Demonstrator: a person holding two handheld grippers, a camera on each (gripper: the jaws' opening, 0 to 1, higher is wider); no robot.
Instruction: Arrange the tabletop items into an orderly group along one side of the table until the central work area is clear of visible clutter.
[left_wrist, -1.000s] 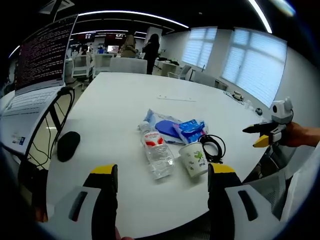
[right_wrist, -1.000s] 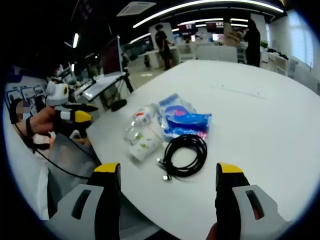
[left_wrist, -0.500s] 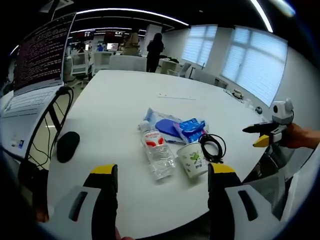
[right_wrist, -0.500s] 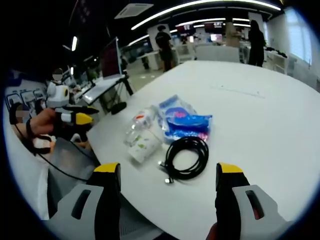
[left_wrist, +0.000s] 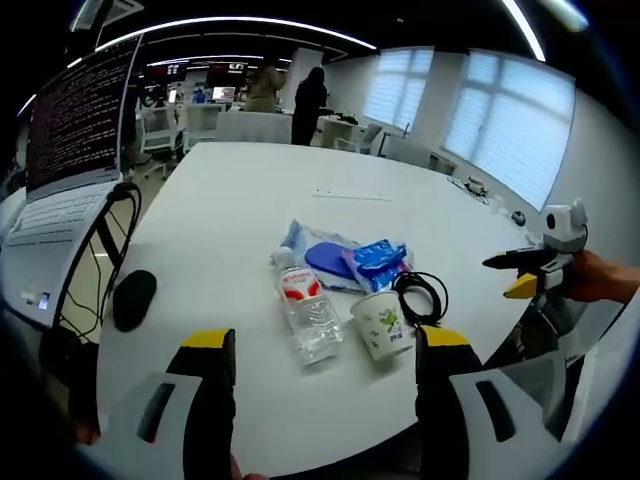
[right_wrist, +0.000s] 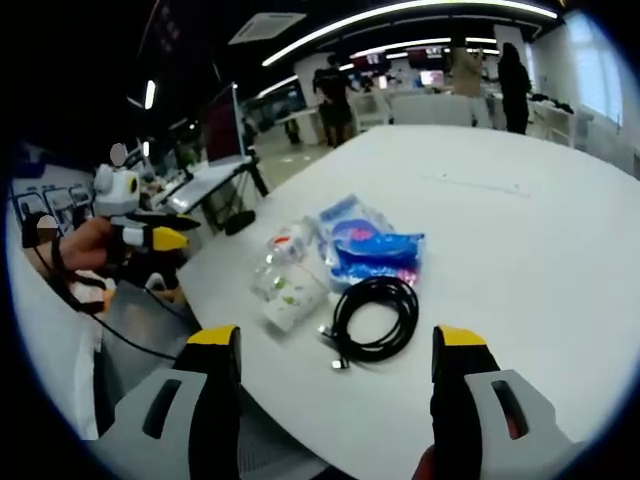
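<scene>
Near the white table's (left_wrist: 250, 190) front edge lie a clear plastic bottle (left_wrist: 300, 308) with a red label, a tipped paper cup (left_wrist: 383, 325), a coiled black cable (left_wrist: 425, 295) and blue packets (left_wrist: 350, 258). My left gripper (left_wrist: 322, 338) hovers open before the bottle, holding nothing. To its right, off the table's edge, a hand holds the right gripper (left_wrist: 518, 272). In the right gripper view the cable (right_wrist: 375, 315), cup (right_wrist: 290, 297), bottle (right_wrist: 285, 243) and packets (right_wrist: 365, 240) lie ahead of my open, empty right gripper (right_wrist: 337, 337). The left gripper (right_wrist: 165, 237) is at far left.
A black mouse (left_wrist: 133, 298) sits at the table's left edge, beside an open laptop (left_wrist: 70, 150) with cables hanging down. The laptop (right_wrist: 225, 125) stands behind the mouse (right_wrist: 238, 222). People stand by desks at the back. A grey chair back sits below the near edge.
Both views have shifted slightly with the hands. The items on the table lie where they were, and both grippers stay open.
</scene>
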